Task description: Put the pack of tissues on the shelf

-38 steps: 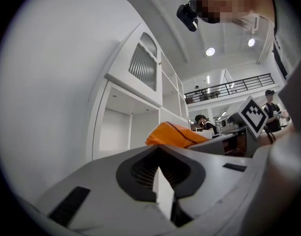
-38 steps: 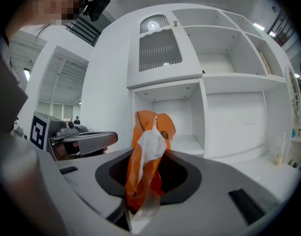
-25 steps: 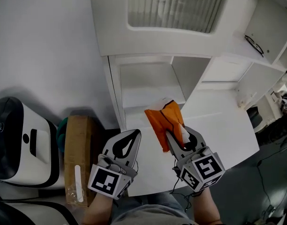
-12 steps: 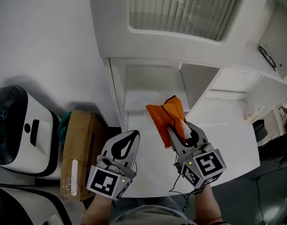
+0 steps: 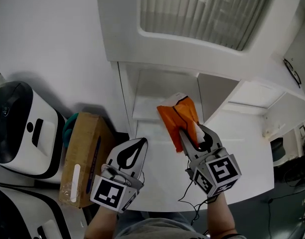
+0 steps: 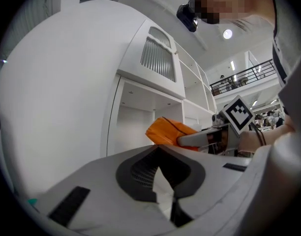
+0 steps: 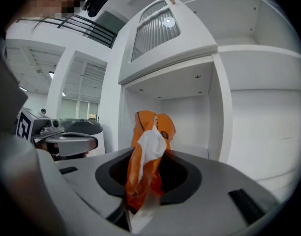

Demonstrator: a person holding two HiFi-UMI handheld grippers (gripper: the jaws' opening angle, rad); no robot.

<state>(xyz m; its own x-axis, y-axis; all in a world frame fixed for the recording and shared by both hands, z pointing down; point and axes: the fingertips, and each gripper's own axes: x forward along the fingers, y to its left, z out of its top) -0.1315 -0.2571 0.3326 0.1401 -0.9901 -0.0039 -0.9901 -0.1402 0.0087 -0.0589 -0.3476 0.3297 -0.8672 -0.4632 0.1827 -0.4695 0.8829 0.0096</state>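
The pack of tissues (image 5: pixel 176 119) is an orange plastic pack with a white patch, held up in the air. My right gripper (image 5: pixel 193 132) is shut on its near end, and in the right gripper view the pack (image 7: pixel 149 146) stands up from between the jaws. It hangs just in front of the open compartment of the white shelf unit (image 5: pixel 160 86), above the lower shelf board (image 5: pixel 150 108). My left gripper (image 5: pixel 141 144) is lower left of it, shut and holding nothing. The left gripper view shows the pack (image 6: pixel 167 130) and the right gripper (image 6: pixel 209 139) ahead to the right.
A cardboard box (image 5: pixel 82 158) lies left of the shelf unit, beside a white and black appliance (image 5: pixel 20 128). A louvered cabinet door (image 5: pixel 202 9) sits above the compartment. A white desk top (image 5: pixel 242 143) runs to the right, with more open shelves (image 5: pixel 252 96) beyond it.
The right gripper and the orange pack have edged a little up and forward toward the shelf opening. The head view has shifted slightly. The left gripper has stayed put.
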